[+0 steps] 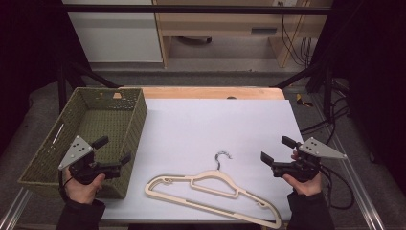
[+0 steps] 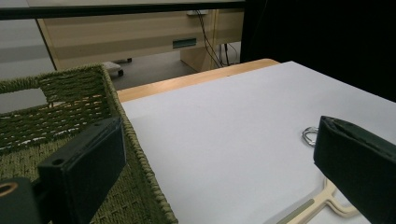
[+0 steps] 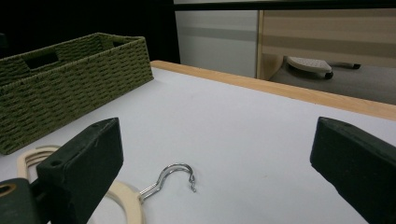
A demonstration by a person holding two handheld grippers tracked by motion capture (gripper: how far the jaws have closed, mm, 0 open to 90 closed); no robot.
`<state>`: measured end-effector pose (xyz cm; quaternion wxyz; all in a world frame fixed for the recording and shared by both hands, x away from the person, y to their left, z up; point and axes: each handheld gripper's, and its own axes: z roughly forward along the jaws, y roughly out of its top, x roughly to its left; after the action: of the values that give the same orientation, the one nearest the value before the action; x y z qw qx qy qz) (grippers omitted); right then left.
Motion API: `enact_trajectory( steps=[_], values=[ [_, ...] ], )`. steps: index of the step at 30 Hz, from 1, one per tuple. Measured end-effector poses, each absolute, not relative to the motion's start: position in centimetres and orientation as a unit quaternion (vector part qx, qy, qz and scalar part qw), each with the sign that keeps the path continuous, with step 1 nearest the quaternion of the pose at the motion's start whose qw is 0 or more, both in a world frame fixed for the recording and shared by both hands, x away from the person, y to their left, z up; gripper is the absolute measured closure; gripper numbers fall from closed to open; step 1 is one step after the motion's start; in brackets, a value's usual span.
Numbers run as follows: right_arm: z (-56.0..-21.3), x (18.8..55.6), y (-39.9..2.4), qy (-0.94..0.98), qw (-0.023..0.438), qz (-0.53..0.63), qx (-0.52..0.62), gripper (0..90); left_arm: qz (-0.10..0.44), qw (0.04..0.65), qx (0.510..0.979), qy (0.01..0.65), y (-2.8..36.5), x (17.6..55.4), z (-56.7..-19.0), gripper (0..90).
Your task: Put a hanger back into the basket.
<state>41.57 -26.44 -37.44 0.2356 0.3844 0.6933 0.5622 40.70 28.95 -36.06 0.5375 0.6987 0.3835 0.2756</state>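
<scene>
A cream wooden hanger point(image 1: 210, 191) with a metal hook point(image 1: 221, 157) lies flat near the front edge of the white table top point(image 1: 215, 120). A green woven basket point(image 1: 139, 115) stands at the left, with nothing visible inside it. My left gripper point(image 1: 113, 150) hovers over the basket's near right corner, open, nothing between its fingers. My right gripper point(image 1: 277, 149) is held to the right of the hanger, open and holding nothing, pointing left toward the hook. In the right gripper view the hook point(image 3: 175, 175) lies just ahead between the jaws. In the left gripper view the basket rim point(image 2: 126, 126) runs beside the left jaw.
The white sheet covers a wooden table whose far edge point(image 1: 210, 92) shows as a bare strip. Black frame bars and cables point(image 1: 330, 120) run along the right side. Wooden furniture point(image 1: 230, 28) stands beyond the table.
</scene>
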Motion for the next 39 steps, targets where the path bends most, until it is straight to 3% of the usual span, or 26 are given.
enact_trajectory(
  steps=[11,31,39],
  values=[
    [-37.3,41.6,-25.7,0.711,0.236,0.542,0.381,3.9,0.276,0.538,0.698,0.384,29.1,40.6,-36.0,2.2],
    [-38.9,42.1,-21.5,0.791,0.172,0.468,0.354,11.9,0.271,0.529,0.708,0.380,28.8,40.6,-35.9,2.0],
    [-40.9,42.9,-19.0,0.828,0.139,0.417,0.348,23.7,0.269,0.523,0.716,0.377,28.4,40.7,-36.1,2.0]
  ],
)
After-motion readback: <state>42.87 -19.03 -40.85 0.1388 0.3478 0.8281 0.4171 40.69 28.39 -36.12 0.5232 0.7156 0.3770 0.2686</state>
